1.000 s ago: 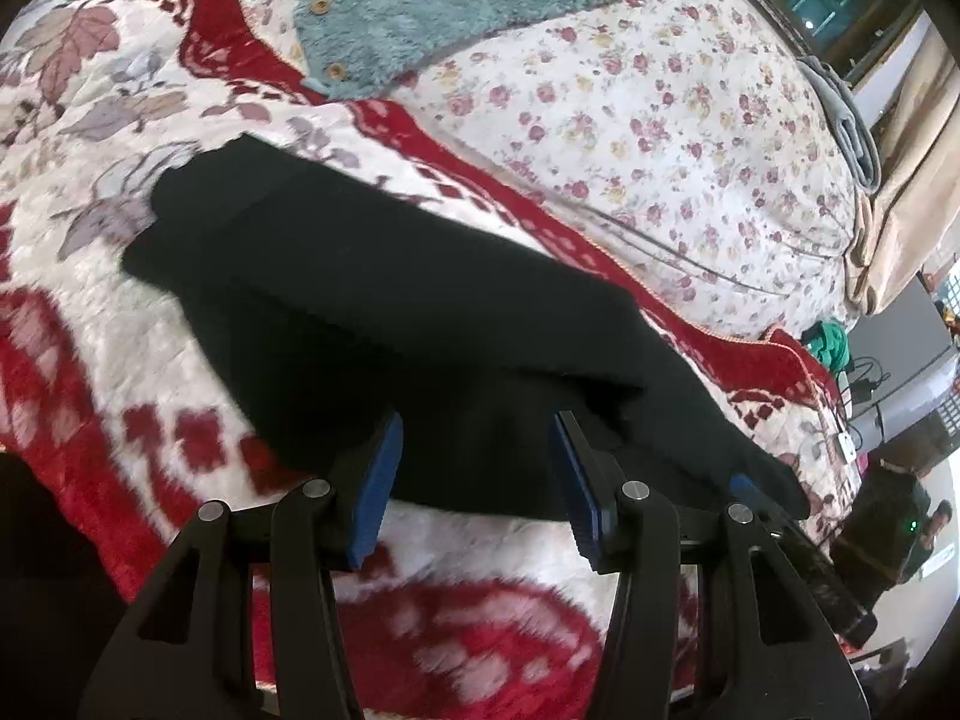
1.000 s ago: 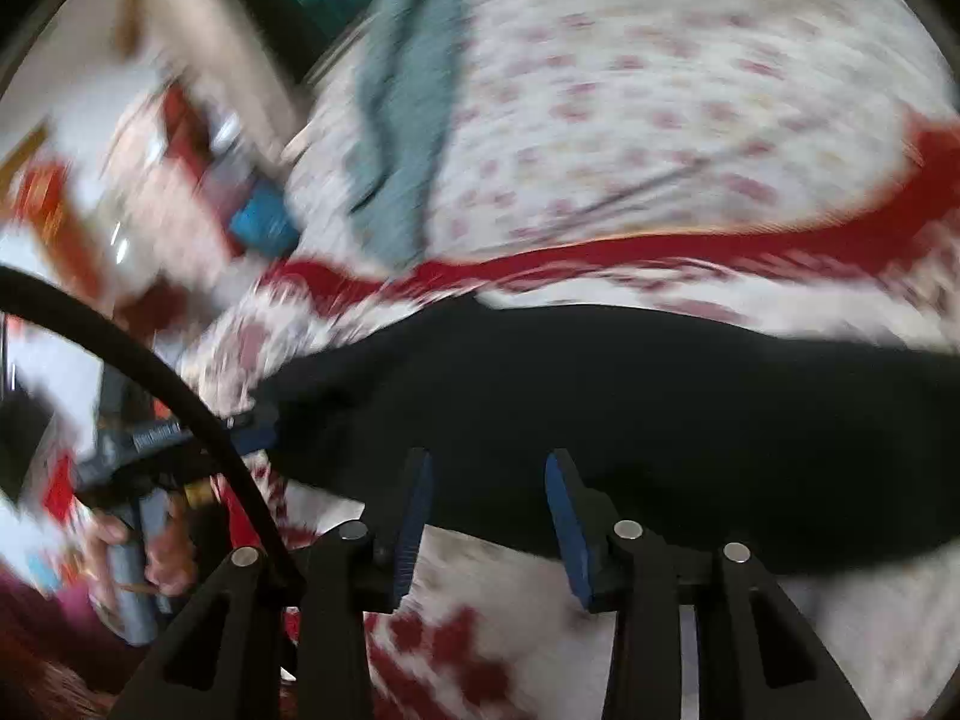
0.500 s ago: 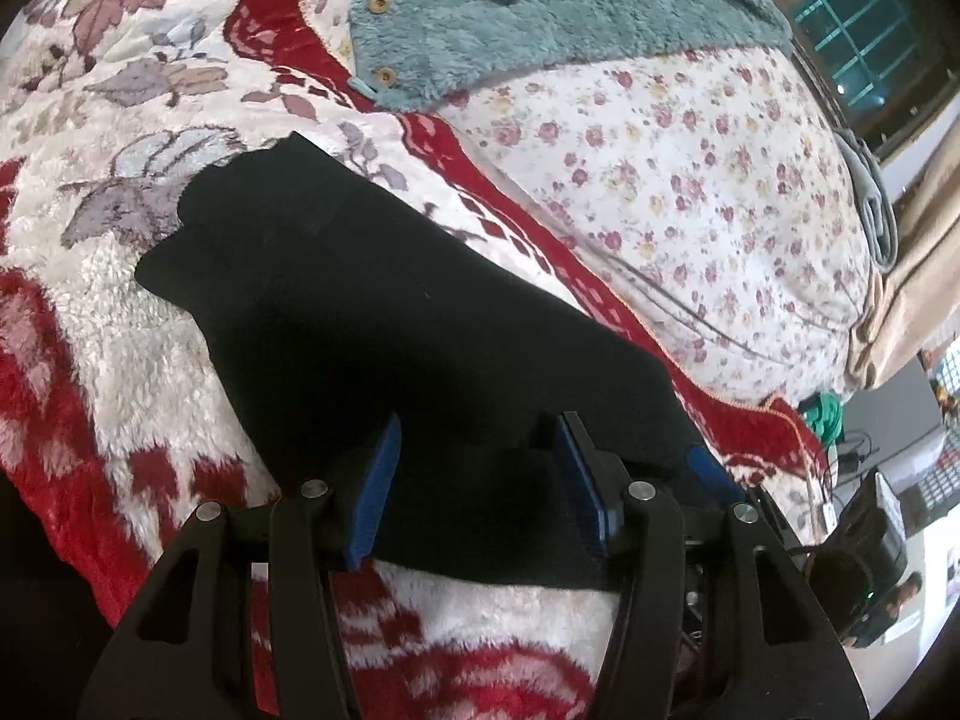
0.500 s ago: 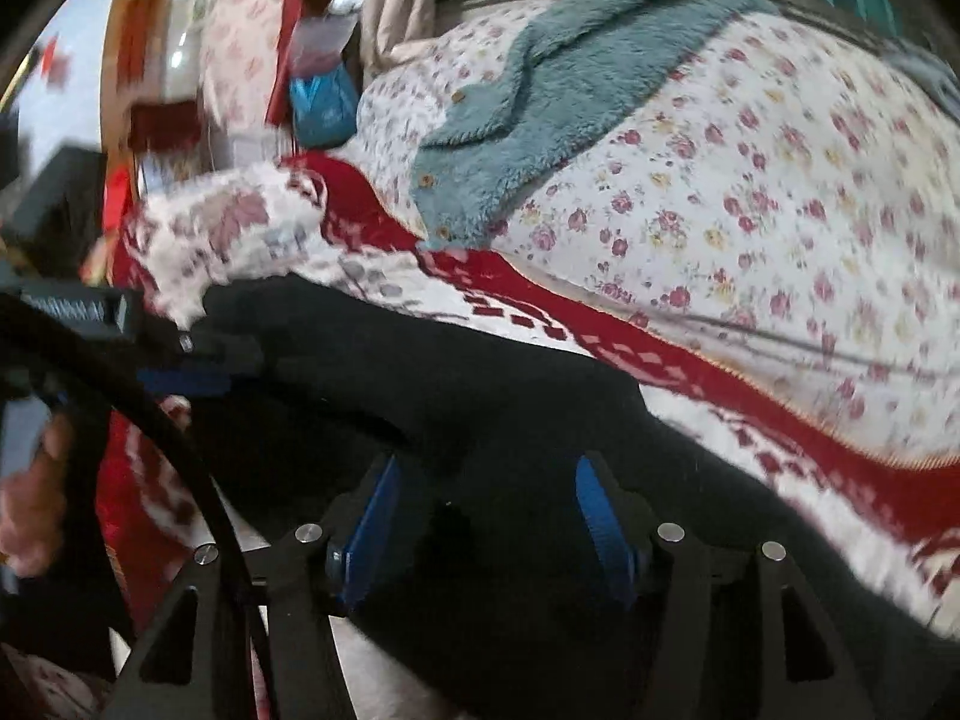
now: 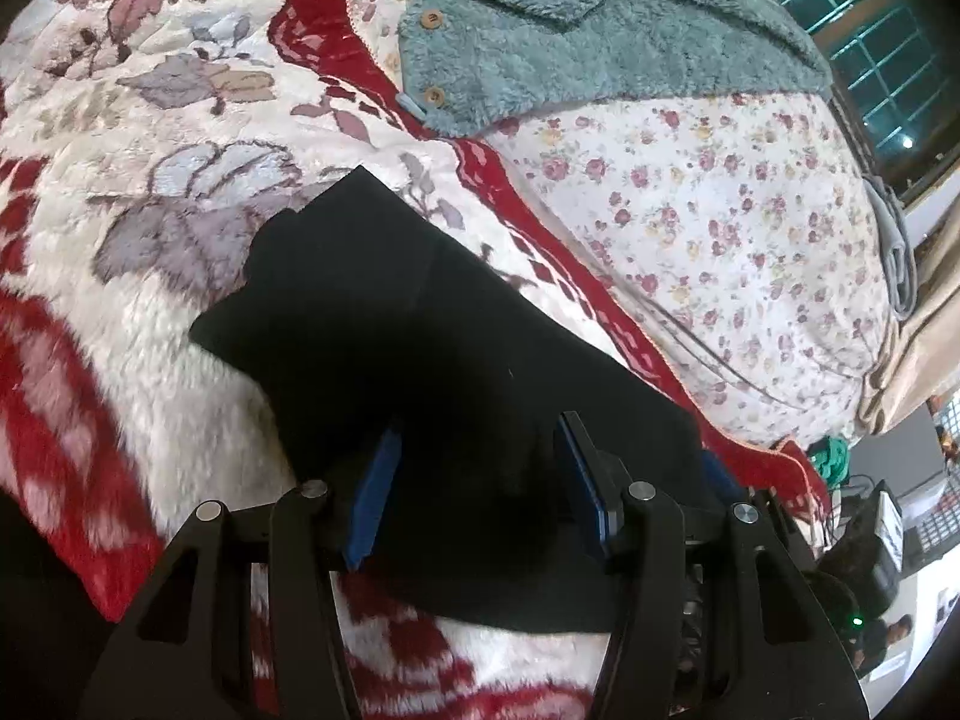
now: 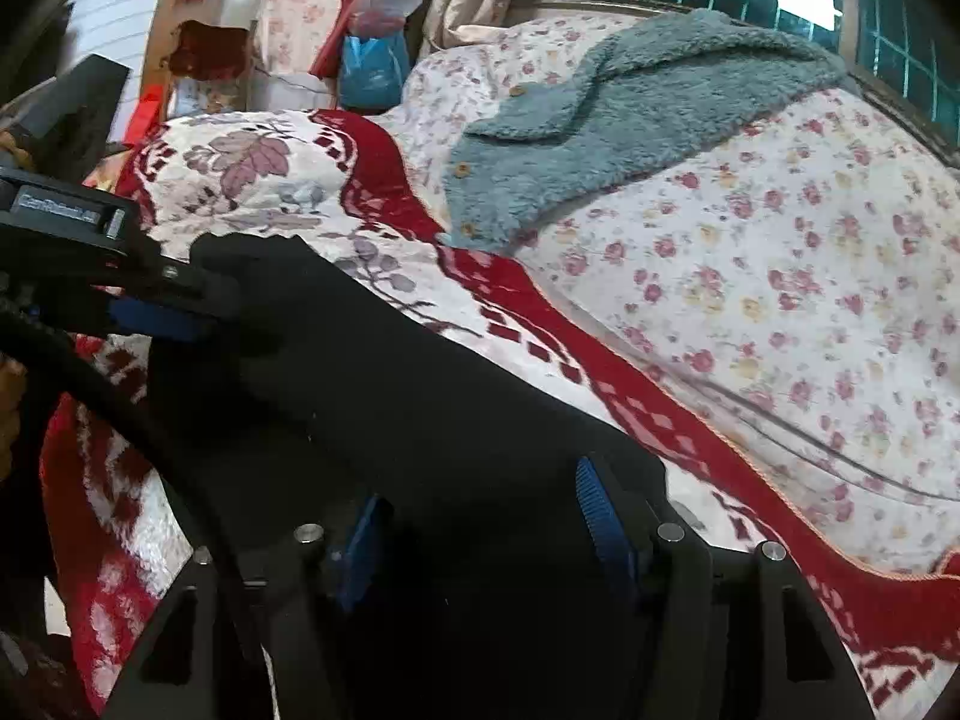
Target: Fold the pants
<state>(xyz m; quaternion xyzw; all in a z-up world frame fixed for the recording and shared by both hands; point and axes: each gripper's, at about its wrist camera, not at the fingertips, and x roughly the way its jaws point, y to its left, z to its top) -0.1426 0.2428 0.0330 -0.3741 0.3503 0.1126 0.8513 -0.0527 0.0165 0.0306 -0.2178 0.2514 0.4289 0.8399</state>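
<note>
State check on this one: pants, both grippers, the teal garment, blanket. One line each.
Black pants: lying on the blanket, partly folded.
Left gripper: open, pants fabric between its fingers.
Right gripper: closing, pants fabric between its fingers.
Teal fleece garment: spread flat, untouched.
Red-and-white blanket: spread out under the pants.

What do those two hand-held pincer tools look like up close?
Both are matte black plastic. The left gripper and right gripper each have two angular, cut-out fingers with silver screw heads and ridged blue pads inside. A thick black cable crosses the right view, where the left tool's body carries a pale printed label.
</note>
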